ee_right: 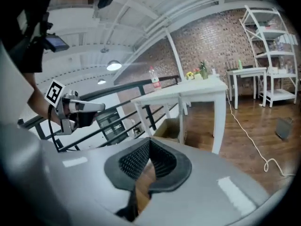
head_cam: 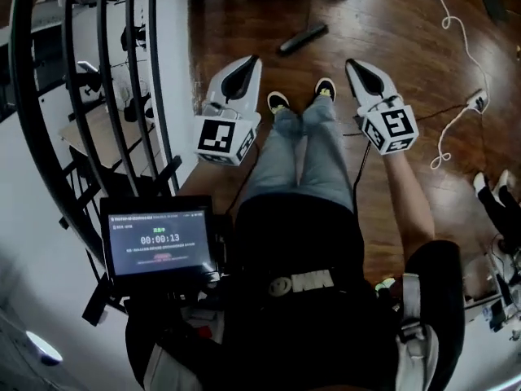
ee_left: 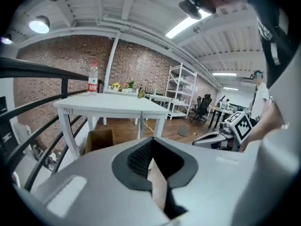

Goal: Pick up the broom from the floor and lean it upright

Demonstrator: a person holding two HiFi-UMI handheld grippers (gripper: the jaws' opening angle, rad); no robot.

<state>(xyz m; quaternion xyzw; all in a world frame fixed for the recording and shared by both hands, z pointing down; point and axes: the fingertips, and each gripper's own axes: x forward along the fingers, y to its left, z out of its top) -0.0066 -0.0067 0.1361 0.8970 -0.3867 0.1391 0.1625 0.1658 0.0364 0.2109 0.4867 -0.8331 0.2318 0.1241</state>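
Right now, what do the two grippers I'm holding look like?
Both the left gripper and right gripper are white, tapered shells with a black inset on top. Each carries a white cube printed with black square markers. The tongs are lined with black ribbed pads. Your sleeve is black.

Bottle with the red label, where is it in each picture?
Head view: not in it.
Left gripper view: bottle upper left, on the white table.
Right gripper view: bottle above centre, on the same table.
Shared landmark: the black railing, in all three views.
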